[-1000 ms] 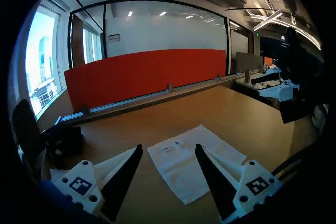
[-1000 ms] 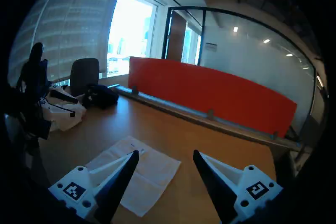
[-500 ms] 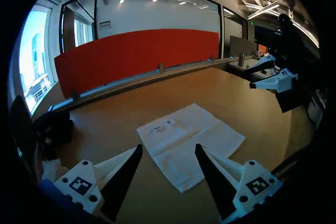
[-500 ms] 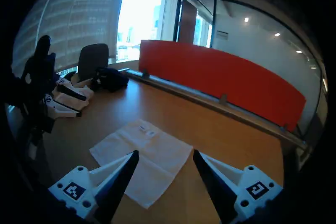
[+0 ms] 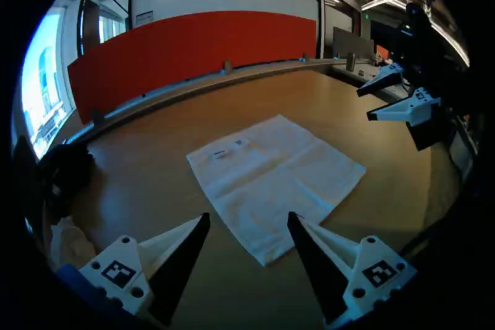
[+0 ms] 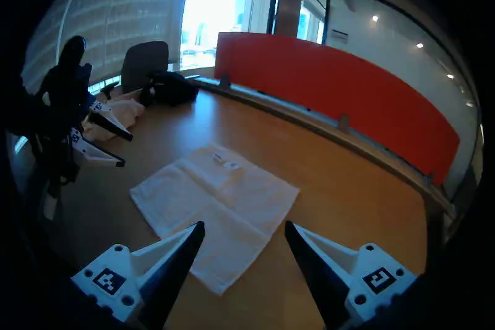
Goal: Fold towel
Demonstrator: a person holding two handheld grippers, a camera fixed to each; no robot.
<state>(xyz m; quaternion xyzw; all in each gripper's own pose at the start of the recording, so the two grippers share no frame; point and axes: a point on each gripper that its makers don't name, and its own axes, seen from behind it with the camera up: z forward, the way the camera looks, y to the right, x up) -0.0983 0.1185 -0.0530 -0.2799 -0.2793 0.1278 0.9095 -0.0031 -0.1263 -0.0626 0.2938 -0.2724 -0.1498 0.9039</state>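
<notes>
Office: red desk divider (image 5: 185,45), swivel chair (image 6: 143,64).

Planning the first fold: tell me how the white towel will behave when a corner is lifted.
The towel lies flat with crease lines, so it is probably floppy, draping from a lifted corner. It looks thin, so likely light. On the smooth wooden table it may slide if pushed.

1. The white plastic left gripper (image 5: 247,231) has two wedge-shaped fingers (image 5: 179,256) with black inner faces that taper to points.
2. Each finger base carries a square black-and-white marker (image 5: 119,273) and round holes (image 5: 94,265).
3. The white plastic right gripper (image 6: 242,234) looks alike.
</notes>
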